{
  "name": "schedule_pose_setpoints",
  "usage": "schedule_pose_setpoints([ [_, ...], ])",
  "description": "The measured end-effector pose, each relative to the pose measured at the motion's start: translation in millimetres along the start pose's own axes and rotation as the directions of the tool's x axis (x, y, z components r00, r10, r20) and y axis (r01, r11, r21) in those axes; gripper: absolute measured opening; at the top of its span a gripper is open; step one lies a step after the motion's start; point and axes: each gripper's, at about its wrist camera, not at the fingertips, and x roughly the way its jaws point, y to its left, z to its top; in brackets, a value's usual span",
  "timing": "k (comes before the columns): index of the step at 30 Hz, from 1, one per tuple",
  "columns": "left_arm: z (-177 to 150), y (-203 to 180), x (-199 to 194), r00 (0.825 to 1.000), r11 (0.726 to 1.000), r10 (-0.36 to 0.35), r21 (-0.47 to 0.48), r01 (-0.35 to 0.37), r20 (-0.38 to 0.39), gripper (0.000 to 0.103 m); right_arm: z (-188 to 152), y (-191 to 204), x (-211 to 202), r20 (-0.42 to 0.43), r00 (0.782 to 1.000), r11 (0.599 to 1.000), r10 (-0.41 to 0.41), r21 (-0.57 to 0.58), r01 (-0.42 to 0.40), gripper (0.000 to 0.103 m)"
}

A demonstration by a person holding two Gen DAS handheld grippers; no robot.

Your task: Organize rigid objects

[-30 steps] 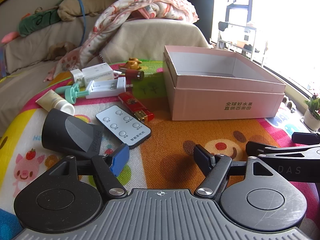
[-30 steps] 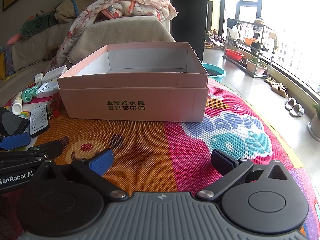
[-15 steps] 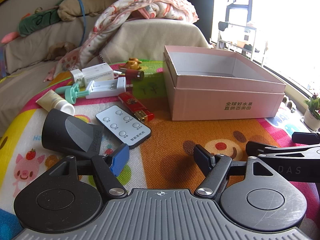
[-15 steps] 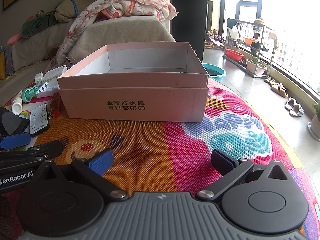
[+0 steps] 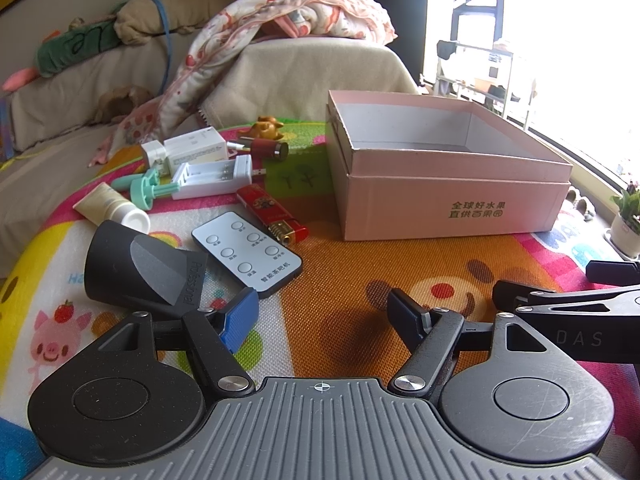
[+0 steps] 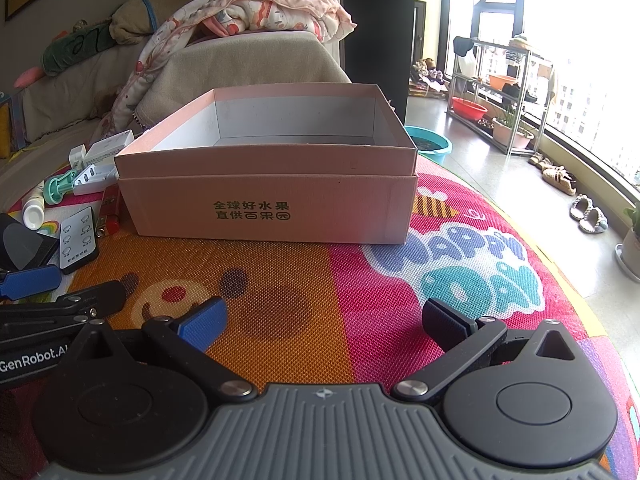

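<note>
Both sets of jaws stand wide apart and hold nothing. The left gripper [image 5: 324, 314] hovers low over the colourful play mat [image 5: 344, 276], its blue-padded finger just beside the black hair-dryer nozzle [image 5: 136, 268]; the right gripper [image 6: 324, 322] hangs over bare mat in front of the pink box [image 6: 272, 196], with nothing between its fingers either.

Going outward from the left jaws, the loose things lie in a cluster on the mat to the left of the box: the white remote control [image 5: 248, 254] right next to the nozzle, the red lighter [image 5: 272, 214] just beyond it, then a cream tube [image 5: 112, 210], a mint-green plastic piece [image 5: 146, 192], a white battery charger [image 5: 214, 178], a white carton [image 5: 196, 150], a dark red cylinder [image 5: 270, 148] and a small brown figurine [image 5: 266, 128] at the back.

The box sits open, and what shows of its white inside is bare (its floor is only partly visible from either wrist view, so something flat could hide there). I judge the task has barely begun: nothing appears packed, and every item in the cluster is yet to be moved. The nozzle or the remote, nearest the left jaws, seems the likeliest first pick.
</note>
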Motion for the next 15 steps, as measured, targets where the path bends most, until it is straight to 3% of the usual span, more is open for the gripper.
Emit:
schedule_pose_setpoints([
  [15, 0.2, 1.4, -0.7, 1.000, 1.000, -0.016, -0.011, 0.016, -0.001, 0.075, 2.3, 0.4, 0.1, -0.007, 1.000, 1.000, 0.009, 0.005, -0.009, 0.103],
])
